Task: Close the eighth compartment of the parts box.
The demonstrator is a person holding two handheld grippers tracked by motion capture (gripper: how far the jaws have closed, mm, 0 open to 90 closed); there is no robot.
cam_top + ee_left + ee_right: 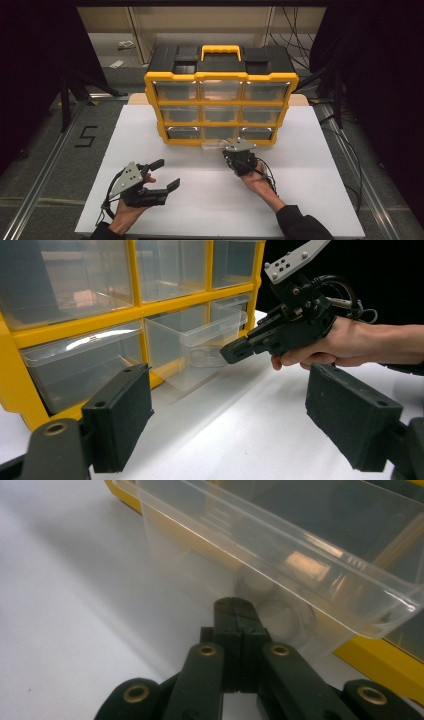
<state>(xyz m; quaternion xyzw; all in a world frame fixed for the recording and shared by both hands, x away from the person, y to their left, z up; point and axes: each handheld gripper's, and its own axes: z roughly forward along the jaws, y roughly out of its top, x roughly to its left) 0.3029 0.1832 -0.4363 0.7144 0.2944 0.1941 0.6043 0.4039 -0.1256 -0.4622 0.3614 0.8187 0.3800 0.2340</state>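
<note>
Drawer [280,575] pulled out, just beyond pressed-together right tongs [235,611]; left tongs [225,420] spread.

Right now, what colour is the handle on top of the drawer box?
Yellow. The handle on the black-topped drawer box shows best in the high view.

a lab-style recording booth: black curtains [30,75] close in both sides, aluminium rails [45,165] frame the grey floor, a taped number five [86,136] marks it, and cables [295,25] trail behind the white table [200,200].
</note>
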